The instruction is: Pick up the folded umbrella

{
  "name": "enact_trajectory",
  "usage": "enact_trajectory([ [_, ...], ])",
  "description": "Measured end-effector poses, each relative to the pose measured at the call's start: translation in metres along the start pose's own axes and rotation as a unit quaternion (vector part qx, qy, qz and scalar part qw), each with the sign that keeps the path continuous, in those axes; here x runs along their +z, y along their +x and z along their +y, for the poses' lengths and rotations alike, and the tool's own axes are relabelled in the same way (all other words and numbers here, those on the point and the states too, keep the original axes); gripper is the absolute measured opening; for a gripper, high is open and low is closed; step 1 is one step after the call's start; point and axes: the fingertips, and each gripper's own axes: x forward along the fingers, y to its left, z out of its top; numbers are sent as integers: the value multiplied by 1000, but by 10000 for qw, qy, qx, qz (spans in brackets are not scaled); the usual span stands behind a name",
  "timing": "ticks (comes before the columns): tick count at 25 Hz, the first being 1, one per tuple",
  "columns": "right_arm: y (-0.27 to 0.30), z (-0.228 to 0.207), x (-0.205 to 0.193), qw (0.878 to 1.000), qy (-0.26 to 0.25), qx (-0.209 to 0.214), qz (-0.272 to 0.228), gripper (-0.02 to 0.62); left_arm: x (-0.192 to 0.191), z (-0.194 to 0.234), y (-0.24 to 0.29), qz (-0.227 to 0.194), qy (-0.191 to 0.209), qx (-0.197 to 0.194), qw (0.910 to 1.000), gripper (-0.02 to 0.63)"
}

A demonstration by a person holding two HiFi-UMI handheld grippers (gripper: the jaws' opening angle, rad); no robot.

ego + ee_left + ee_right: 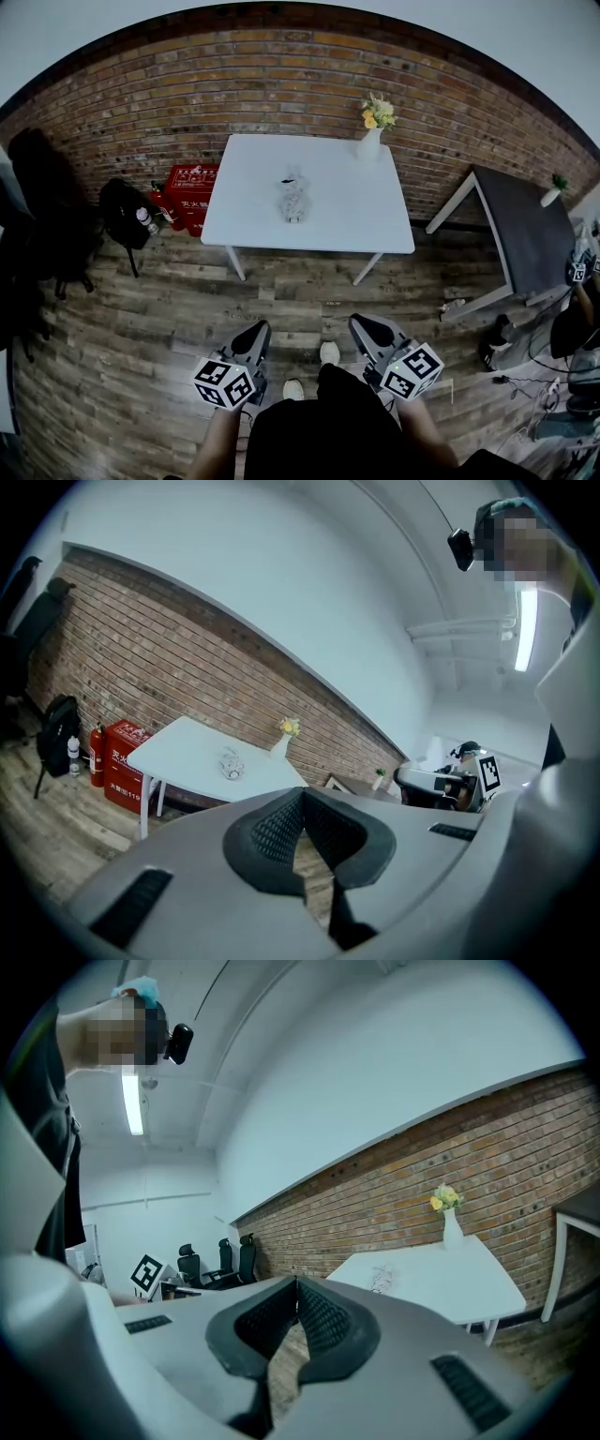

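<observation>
The folded umbrella (293, 199), a pale patterned bundle, lies in the middle of a white table (253, 192) against the brick wall. It also shows small and far off in the left gripper view (231, 762) and the right gripper view (380, 1279). My left gripper (255, 334) (302, 794) and right gripper (368, 327) (297, 1283) hang side by side over the wooden floor, well short of the table. Both point toward the table, their ribbed pads meet at the tips, and nothing is between them.
A white vase of yellow flowers (369, 142) stands at the table's back right corner. A red box (190, 195) and a black backpack (127, 214) sit left of the table. A dark table (525, 234) and cables lie to the right.
</observation>
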Motion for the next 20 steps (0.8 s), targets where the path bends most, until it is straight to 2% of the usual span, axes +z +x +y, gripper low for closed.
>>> enact_trajectory([
  [10, 21, -35, -4, 9998, 166, 116, 30, 21, -5, 7, 30, 85, -34, 124, 9999, 14],
  [20, 65, -107, 22, 9993, 144, 348, 7, 21, 37, 21, 104, -52, 148, 287, 9995, 14],
])
